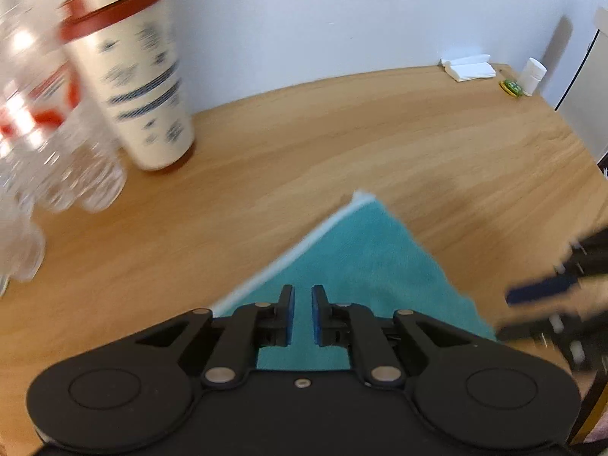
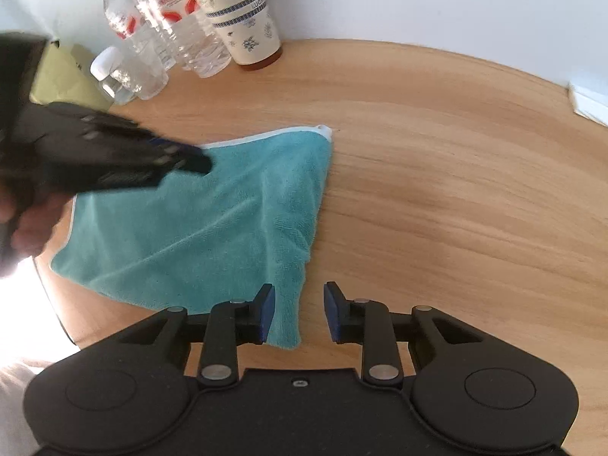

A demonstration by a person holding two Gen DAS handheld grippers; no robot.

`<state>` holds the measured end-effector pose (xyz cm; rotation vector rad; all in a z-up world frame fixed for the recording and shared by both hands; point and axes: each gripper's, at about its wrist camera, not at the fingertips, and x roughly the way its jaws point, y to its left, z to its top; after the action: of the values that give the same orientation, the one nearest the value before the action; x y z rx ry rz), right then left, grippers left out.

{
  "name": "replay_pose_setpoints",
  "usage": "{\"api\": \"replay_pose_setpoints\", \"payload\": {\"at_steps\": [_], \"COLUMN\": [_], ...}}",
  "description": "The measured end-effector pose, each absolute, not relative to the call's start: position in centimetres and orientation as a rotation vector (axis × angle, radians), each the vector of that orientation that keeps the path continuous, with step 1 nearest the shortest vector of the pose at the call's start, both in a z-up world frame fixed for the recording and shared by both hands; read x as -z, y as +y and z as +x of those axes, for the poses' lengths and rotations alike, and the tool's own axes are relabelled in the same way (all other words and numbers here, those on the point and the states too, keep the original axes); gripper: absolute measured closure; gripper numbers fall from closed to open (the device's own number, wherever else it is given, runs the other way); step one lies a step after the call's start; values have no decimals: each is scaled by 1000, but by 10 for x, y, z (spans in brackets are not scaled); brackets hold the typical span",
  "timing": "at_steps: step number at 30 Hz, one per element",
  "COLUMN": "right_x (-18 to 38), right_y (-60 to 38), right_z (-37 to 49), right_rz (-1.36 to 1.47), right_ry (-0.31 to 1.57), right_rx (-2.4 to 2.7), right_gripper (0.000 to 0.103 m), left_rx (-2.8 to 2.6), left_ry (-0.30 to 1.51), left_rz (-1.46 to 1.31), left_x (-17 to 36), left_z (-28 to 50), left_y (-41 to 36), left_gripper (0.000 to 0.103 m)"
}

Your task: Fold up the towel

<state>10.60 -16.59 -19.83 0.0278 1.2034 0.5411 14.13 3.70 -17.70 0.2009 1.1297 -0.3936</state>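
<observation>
A teal towel (image 1: 364, 258) (image 2: 212, 220) with a white trim lies wrinkled on the wooden table (image 1: 342, 144) (image 2: 437, 190). My left gripper (image 1: 303, 313) hovers over the towel's left part, its blue pads a narrow gap apart with nothing between them. In the right wrist view the left gripper (image 2: 190, 159) is blurred, held by a person's hand (image 2: 30, 224) above the towel's far left edge. My right gripper (image 2: 298, 313) stands open at the towel's near right corner, its left finger over the cloth. The right gripper (image 1: 539, 292) shows blurred at the right edge of the left wrist view.
A tall cream cup with a red lid (image 1: 140, 87) (image 2: 243, 19) and several clear plastic bottles (image 1: 57, 152) (image 2: 171, 38) stand at the back left. A yellow-green box (image 2: 64, 76) sits beside them. White napkins (image 1: 469, 66) and a small white bottle (image 1: 532, 76) are at the far right corner.
</observation>
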Motion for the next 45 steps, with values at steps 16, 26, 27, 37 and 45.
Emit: {"api": "replay_pose_setpoints", "payload": {"at_steps": [16,26,27,37,45], "right_x": [214,177,173,208,213], "right_y": [-150,-148,-144,-101,-114], "right_z": [92,93,95,132,122], "right_rz": [-87,-207,-209,-283,-328], "right_ry": [1238,1117,1095,1098,1085], "right_rx": [-497,-438,-456,-474,-373], "right_gripper": [85,61,61,66,55], "left_rx": [249,46,37,42,71], "left_ry": [1147,1112,1108,1118,1059], "left_rz": [242,161,169,187,205], "left_x": [197,186,187,200,208], "left_z": [98,99,100,104,116], "left_y": [103,171,173,184,180], "left_gripper": [89,89,89,89,91]}}
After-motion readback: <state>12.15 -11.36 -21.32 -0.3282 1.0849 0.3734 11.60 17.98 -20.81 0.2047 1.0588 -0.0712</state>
